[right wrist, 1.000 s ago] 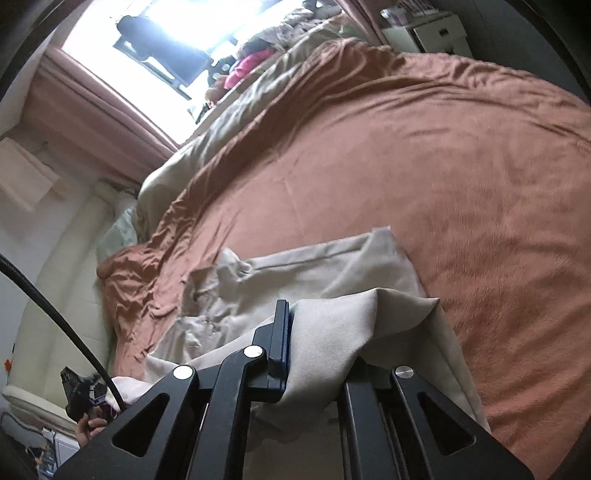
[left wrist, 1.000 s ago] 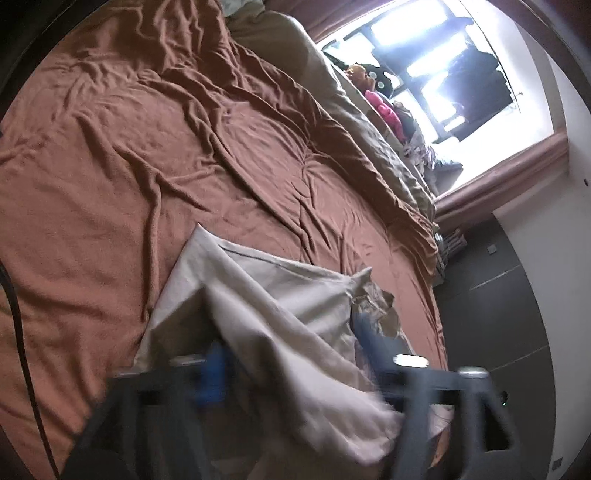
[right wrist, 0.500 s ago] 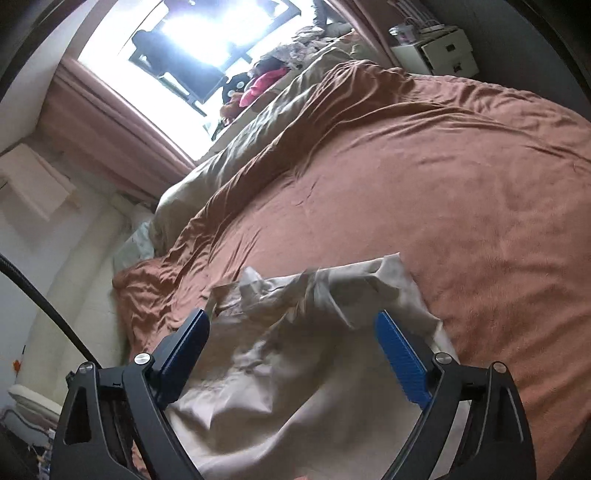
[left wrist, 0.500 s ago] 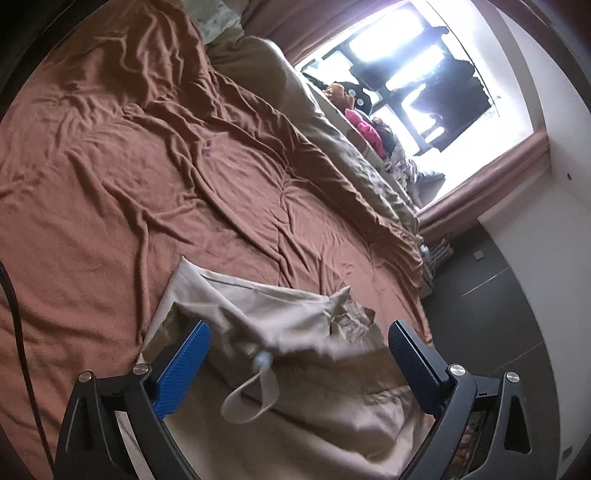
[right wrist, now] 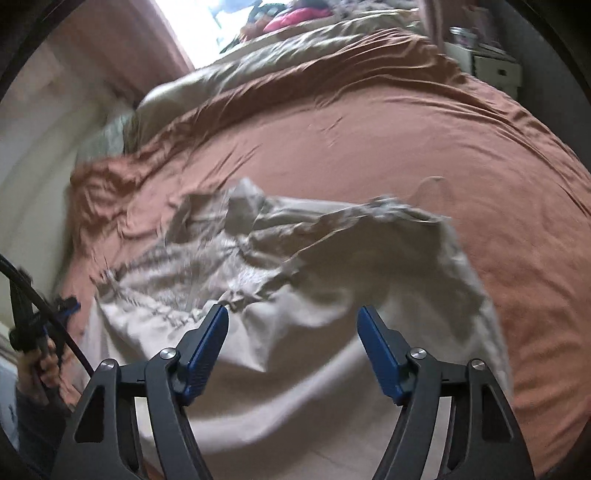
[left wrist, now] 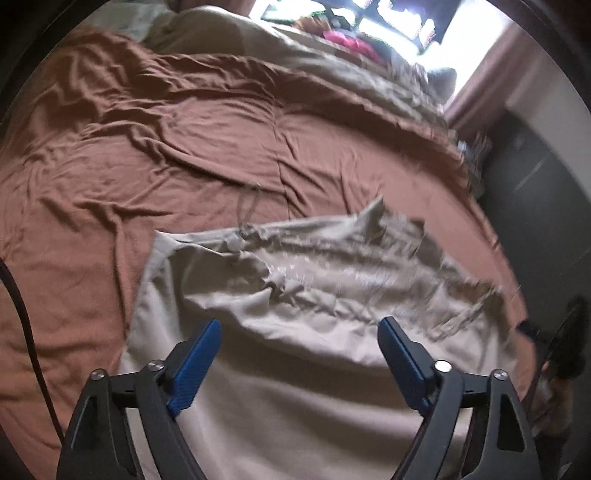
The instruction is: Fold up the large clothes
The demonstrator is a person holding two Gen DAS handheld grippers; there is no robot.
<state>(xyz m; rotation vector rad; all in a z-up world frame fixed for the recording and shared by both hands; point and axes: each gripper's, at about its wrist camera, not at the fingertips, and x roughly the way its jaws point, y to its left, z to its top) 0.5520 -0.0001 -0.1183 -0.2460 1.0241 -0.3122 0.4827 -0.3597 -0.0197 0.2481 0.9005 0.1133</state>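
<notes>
A large beige garment (left wrist: 314,288) lies rumpled on the brown bedspread (left wrist: 166,147), folded over on itself, with its far edge wrinkled. My left gripper (left wrist: 299,350) is open and empty just above the garment's near part. In the right wrist view the same garment (right wrist: 295,266) spreads across the bedspread (right wrist: 443,140). My right gripper (right wrist: 291,338) is open and empty over its near part. The left gripper shows at the left edge of the right wrist view (right wrist: 55,310), and the right gripper at the right edge of the left wrist view (left wrist: 546,332).
A tan duvet (left wrist: 332,62) and pillows lie along the far side of the bed under a bright window (left wrist: 388,18). A white bedside cabinet (right wrist: 495,70) stands at the far right. A dark cabinet wall (left wrist: 535,177) borders the bed. A black cable (left wrist: 22,332) hangs at left.
Both grippers opened and let go of the garment, which dropped onto the bed. Both grippers then pulled back and turned, and the views are now blurred by motion.
</notes>
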